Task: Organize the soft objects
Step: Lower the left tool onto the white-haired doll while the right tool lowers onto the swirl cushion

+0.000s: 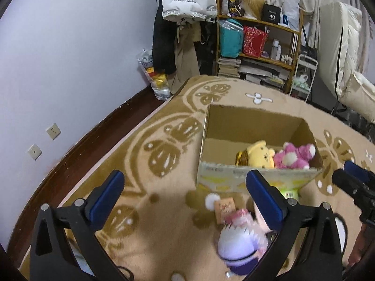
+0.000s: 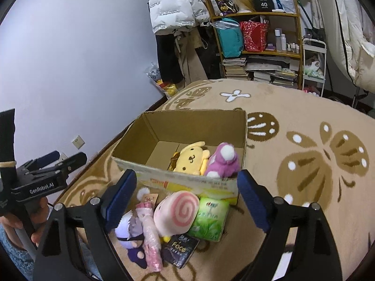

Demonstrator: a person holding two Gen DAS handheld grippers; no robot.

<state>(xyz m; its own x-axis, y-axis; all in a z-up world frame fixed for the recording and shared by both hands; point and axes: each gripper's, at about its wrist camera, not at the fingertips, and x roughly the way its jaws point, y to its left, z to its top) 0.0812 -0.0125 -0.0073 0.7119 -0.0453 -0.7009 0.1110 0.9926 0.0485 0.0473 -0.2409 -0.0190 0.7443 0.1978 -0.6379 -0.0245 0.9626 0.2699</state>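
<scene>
beige rug (brown butterflies) | lilac wall | cluttered shelf

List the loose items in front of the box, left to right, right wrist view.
Purple-haired doll → pink wrapped stick → pink swirl plush → green tissue pack. All lie on the rug before the cardboard box.

Yellow toy and pink toy in a brown box; tan rug with brown butterflies.
</scene>
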